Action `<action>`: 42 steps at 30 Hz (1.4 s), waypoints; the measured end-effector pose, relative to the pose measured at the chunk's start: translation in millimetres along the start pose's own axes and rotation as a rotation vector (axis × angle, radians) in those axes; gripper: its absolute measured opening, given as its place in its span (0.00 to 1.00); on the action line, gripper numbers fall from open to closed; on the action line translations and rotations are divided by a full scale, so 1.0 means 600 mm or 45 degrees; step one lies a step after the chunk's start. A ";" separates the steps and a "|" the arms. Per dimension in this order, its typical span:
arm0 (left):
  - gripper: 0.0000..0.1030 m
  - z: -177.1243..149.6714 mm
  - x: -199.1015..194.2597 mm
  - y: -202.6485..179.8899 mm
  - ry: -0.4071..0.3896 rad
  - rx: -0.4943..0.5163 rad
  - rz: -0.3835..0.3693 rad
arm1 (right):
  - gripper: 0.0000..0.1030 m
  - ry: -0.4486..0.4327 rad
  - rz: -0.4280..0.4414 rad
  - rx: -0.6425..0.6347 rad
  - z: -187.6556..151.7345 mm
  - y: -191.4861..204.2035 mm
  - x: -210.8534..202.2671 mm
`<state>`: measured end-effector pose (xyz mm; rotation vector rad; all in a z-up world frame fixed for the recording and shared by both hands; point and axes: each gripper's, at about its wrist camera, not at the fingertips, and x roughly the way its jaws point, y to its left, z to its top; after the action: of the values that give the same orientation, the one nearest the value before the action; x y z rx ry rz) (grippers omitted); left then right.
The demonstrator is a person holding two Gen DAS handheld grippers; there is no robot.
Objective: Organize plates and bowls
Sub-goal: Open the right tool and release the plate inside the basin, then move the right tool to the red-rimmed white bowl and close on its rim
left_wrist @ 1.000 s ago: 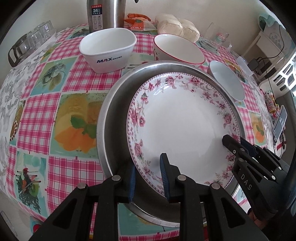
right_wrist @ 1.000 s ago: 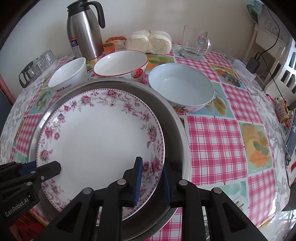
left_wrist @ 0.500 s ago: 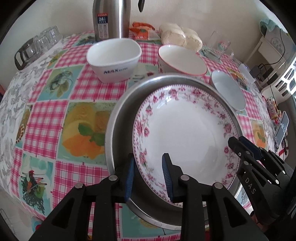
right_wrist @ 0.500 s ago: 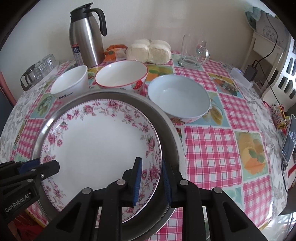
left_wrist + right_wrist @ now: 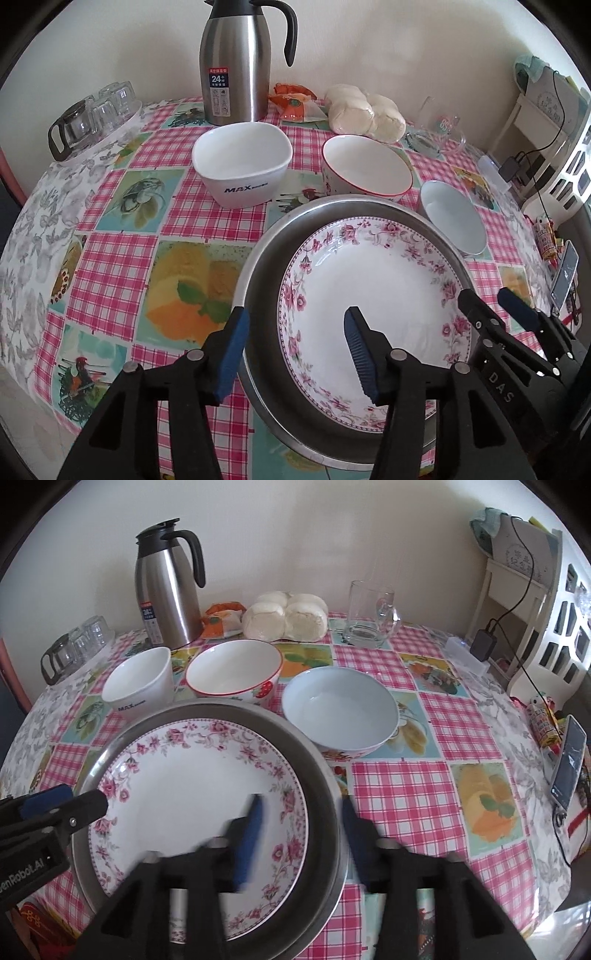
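Floral plate [image 5: 373,295] sits inside steel tray [image 5: 266,258], lower centre-right of left wrist view, tray on the table [image 5: 122,258] with pink check cloth. Left claw [image 5: 295,347] at bottom of frame: jaws have just been opening, now spread, one blue pad outside the tray's left rim, the other over the plate's white centre; plate edge and tray rim lie between them, pads not pressing. Right claw [image 5: 491,299] enters from lower right, also spread, straddling the plate's right rim.

Right wrist view: right claw [image 5: 301,819] at bottom centre, jaws have just been opening, left finger blurred over the plate [image 5: 192,794], right finger outside the tray [image 5: 317,775] over the cloth; nothing pinched. Left claw [image 5: 66,801] tip shows at left edge by the plate rim.

Above the tray, in a row: white square bowl [image 5: 242,166] marked MAX upper centre-left, red-rimmed bowl [image 5: 365,170] upper centre, pale blue bowl [image 5: 340,705] right of it, just beside the tray. Back of table: steel thermos [image 5: 236,62], buns [image 5: 286,616], glass mug [image 5: 369,609], glass teapot [image 5: 74,125] far left. Phone [image 5: 569,760] at right edge.
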<state>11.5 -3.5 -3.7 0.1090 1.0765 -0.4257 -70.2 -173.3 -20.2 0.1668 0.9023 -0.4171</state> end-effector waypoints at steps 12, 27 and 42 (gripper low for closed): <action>0.84 0.000 0.005 0.012 -0.006 -0.039 0.087 | 0.82 -0.011 -0.001 0.016 0.000 -0.010 0.002; 0.91 0.000 0.015 0.021 0.023 -0.104 0.108 | 1.00 -0.007 0.031 0.047 -0.001 -0.022 0.006; 0.92 0.016 0.014 0.015 -0.077 -0.162 0.126 | 1.00 0.006 0.022 0.043 0.000 -0.034 -0.001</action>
<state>26.1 -0.4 -7.5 0.0363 1.0309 -0.2693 -79.0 -191.7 -19.3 0.2065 0.8983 -0.4162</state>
